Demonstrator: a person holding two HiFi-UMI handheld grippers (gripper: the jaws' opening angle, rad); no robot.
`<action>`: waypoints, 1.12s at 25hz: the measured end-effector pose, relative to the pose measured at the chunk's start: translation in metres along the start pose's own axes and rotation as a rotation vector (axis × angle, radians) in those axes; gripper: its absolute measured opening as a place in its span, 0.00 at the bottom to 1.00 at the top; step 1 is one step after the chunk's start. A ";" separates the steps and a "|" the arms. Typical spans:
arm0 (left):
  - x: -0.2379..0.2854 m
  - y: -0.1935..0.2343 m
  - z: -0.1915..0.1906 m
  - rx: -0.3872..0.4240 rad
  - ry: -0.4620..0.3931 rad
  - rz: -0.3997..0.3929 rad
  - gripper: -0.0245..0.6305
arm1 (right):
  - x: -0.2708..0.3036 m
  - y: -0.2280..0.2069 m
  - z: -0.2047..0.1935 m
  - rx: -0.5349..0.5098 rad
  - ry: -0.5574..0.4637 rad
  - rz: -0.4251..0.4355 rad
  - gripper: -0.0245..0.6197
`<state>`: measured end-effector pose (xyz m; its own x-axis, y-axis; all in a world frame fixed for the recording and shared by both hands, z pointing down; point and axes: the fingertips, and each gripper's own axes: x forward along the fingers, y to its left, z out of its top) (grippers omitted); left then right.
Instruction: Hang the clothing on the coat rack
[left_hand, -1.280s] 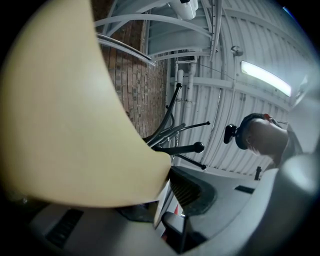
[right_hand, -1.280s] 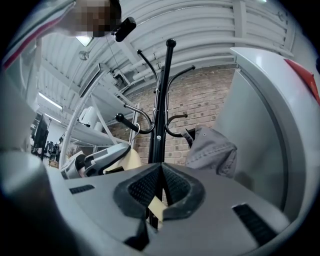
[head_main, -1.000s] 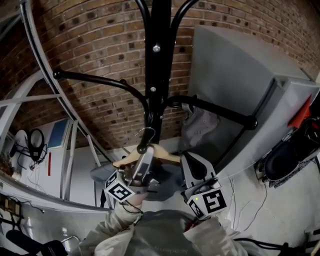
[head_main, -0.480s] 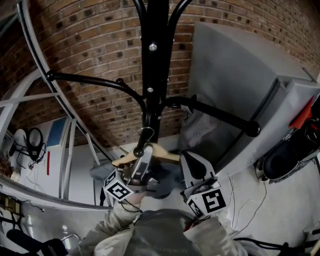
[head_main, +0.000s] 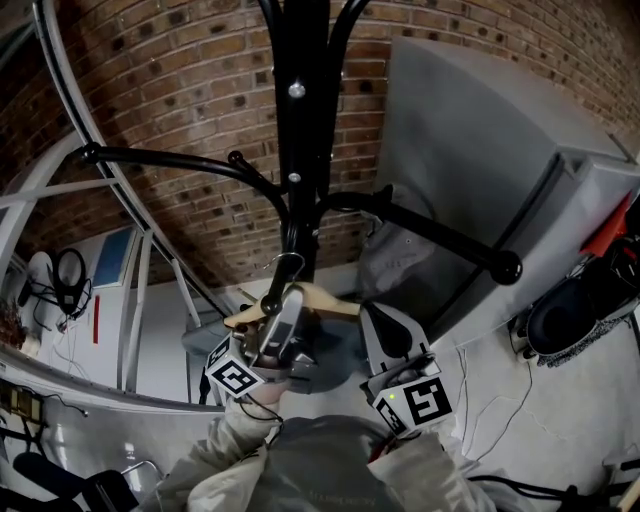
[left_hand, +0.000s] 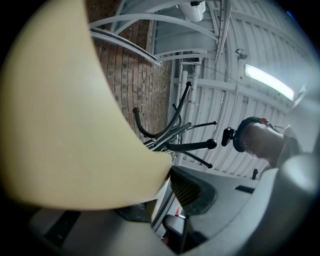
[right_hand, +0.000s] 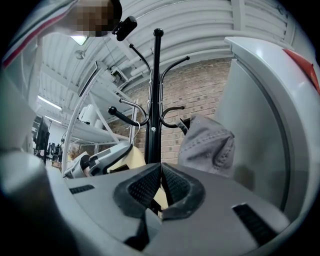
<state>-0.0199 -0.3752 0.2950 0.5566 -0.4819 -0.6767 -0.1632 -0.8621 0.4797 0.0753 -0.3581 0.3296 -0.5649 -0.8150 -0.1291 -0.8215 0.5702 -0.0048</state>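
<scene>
Jaws of the left gripper (head_main: 286, 310): spread wide and clamped on the thick neck of a pale wooden clothes hanger (left_hand: 65, 125). One dark ribbed pad (left_hand: 192, 189) presses the wood's edge; the opposite jaw is hidden behind the wood. Jaws of the right gripper (right_hand: 160, 172): pressed together, with the ribbed pads meeting at their tips.

Item 1. Wooden hanger, held up in front of the lower pole of a tall black metal coat rack (head_main: 303, 110). Its silver wire hook (head_main: 289, 263) stands just before the pole, beneath the point where the curved arms branch off. Whether it touches the rack cannot be told.

Item 2. Dark blue-grey clothing (head_main: 335, 352), draped under the hanger and bunched between the two grippers, below the rack's arms. The right gripper sits just beside it, at the hanger's right end.

Item 3. Coat rack arms: one long black arm (head_main: 180, 162) reaches left from the pole. Another reaches right and ends in a round ball tip (head_main: 505, 266).

Item 4. Light grey stitched garment (right_hand: 207, 142), hung from the right-hand lower arm near the pole, beside a tall grey cabinet (head_main: 480, 150).

Item 5. Marker cubes: one on the left gripper (head_main: 235, 378), one on the right (head_main: 420, 400), both at the person's grey sleeves (head_main: 300, 470).

Item 6. Surroundings: a red-brown brick wall (head_main: 180, 90) behind the rack, and a white metal shelving frame (head_main: 140, 290) at the left.
</scene>
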 end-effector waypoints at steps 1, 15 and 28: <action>-0.001 0.001 -0.001 0.008 0.004 0.010 0.20 | -0.001 0.001 -0.001 0.001 0.003 0.004 0.08; -0.051 0.008 -0.042 0.039 0.064 0.201 0.22 | -0.033 0.020 -0.034 0.055 0.091 0.059 0.08; -0.106 -0.012 -0.066 0.365 0.284 0.443 0.17 | -0.039 0.061 -0.055 0.110 0.151 0.190 0.08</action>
<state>-0.0230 -0.3033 0.3978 0.5587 -0.7876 -0.2600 -0.6661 -0.6129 0.4251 0.0427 -0.2976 0.3884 -0.7198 -0.6941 0.0111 -0.6912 0.7152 -0.1037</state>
